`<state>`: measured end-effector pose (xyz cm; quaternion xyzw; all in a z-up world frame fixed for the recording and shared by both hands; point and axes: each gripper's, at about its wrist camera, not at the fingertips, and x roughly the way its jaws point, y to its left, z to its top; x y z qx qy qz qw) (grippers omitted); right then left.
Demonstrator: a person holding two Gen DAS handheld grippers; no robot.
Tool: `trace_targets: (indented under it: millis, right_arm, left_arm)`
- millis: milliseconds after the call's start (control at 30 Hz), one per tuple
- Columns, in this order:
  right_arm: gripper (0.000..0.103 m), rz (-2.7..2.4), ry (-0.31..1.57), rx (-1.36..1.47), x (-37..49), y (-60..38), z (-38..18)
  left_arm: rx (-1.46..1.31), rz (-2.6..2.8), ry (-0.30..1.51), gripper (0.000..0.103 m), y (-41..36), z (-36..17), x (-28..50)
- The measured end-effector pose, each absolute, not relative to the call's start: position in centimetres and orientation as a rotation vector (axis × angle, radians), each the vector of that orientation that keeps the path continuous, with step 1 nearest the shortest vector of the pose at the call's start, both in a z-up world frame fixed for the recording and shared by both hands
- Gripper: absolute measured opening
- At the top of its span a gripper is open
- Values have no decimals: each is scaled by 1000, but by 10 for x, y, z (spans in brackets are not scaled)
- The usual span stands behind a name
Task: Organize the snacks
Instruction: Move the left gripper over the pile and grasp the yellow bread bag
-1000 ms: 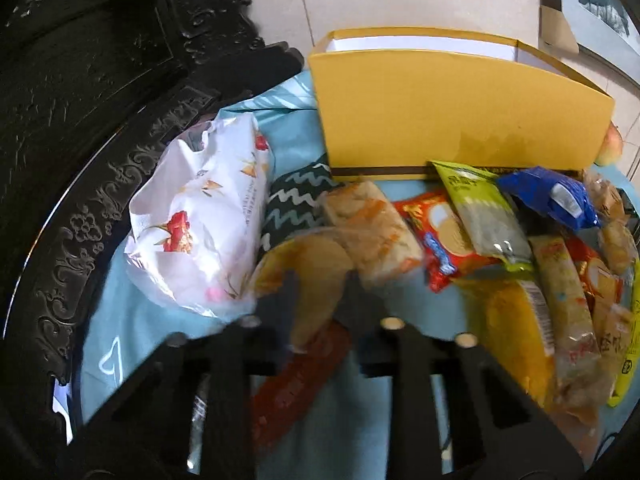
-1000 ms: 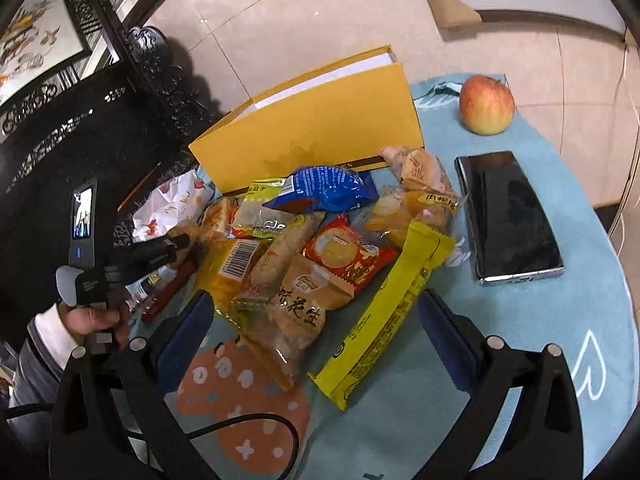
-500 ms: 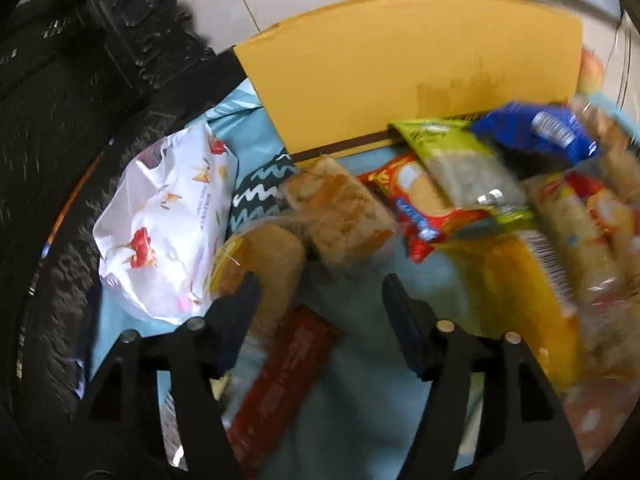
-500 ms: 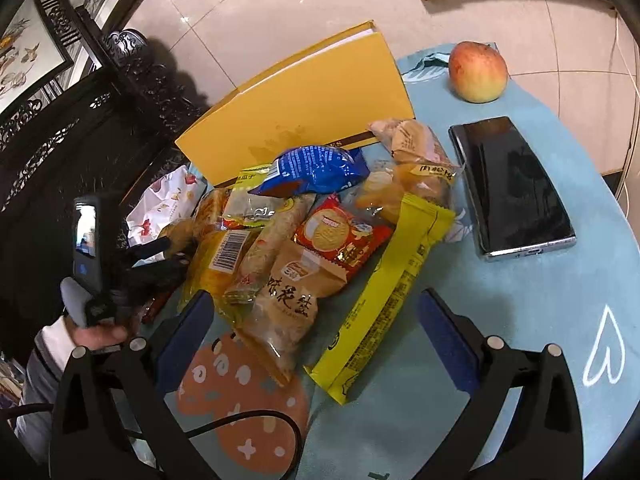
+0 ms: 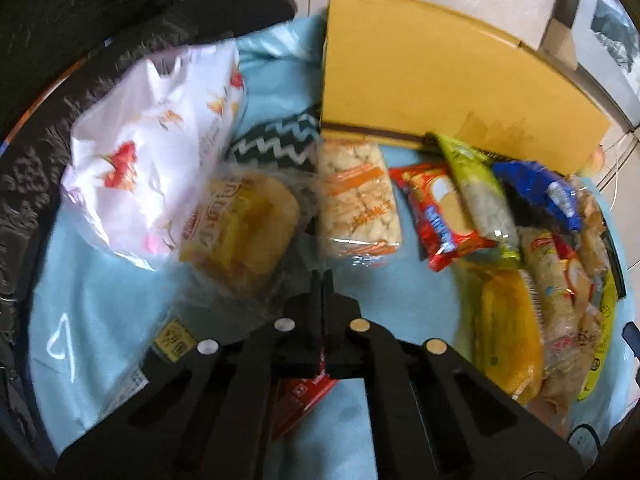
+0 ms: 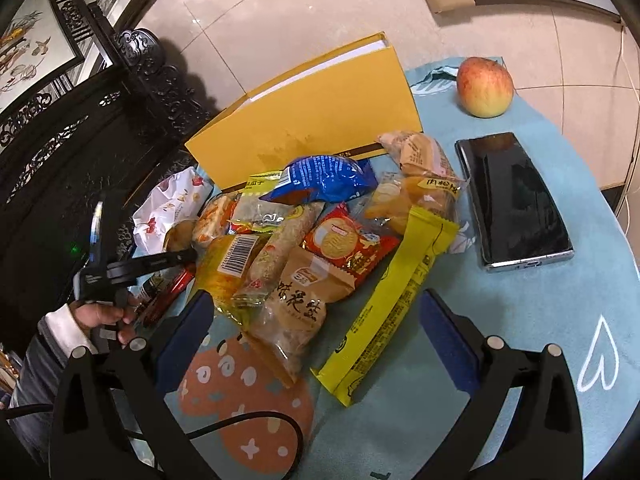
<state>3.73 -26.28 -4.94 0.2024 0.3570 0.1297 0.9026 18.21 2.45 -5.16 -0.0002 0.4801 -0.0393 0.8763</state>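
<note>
snacks lie in a loose heap on the blue bench cloth (image 6: 560, 240) just in front of the yellow box (image 6: 312, 120), which stands open-topped and looks like the place they belong. nearest the box are the rice cracker pack (image 5: 356, 200), the red biscuit packet (image 5: 440, 216) and the blue wrapper (image 6: 324, 180); further from it lie the long yellow bar (image 6: 392, 300) and the tan peanut pastry (image 6: 300, 300). left of the box sit the clear-wrapped yellow cake (image 5: 240, 232) and the white flowered bag (image 5: 160, 140).

slipping is the main risk: the left gripper (image 5: 322, 280) has its fingers pressed together at the edge of the cake's crinkled film, and i cannot tell whether they pinch that film or nothing. if only a thin fold is caught, the cake could drop or tear free on lifting. a red packet (image 5: 304, 396) lies under that gripper and might be dragged along.

the right gripper (image 6: 316, 320) hovers with fingers spread wide, holding nothing, further out from the box than the heap. beside the box, to its right, rest an apple (image 6: 484, 86) and a phone (image 6: 516, 200).
</note>
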Motion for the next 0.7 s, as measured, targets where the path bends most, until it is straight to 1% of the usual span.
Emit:
trace_targets:
  millis: [100,200,333,367,400,433,467,567,700]
  right_arm:
    - [102,268,744,428,38,-264,-50]
    - [102,265,747,431,38,-264,-52]
    - [102,263,753,434,39,-265,-53]
    - [102,265,754,435,39,-265,-53]
    - [102,267,754,437,39,-265,-53]
    - [102,267,754,437,39,-265,-53]
    - [102,266,754,436,39,-265,-53]
    - [102,268,759,433,39,-265,-53]
    - [102,283,759,428,39,-263,-52]
  left_arm:
    - [-15,-99,999,0,23,-44,177]
    - [57,-76,979,0,17,-38,170]
    - [62,-71,991,0,21,-37,183]
    - [67,-64,989,11,23,-36,184]
    - [74,-50,991,25,27,-36,187]
    - [75,-38,989,51,30,-34,191]
    - [66,-33,979,68,33,-31,194]
    - [12,-34,986,75,43,-28,201]
    - [-94,-53,1021,76,57,-27,210]
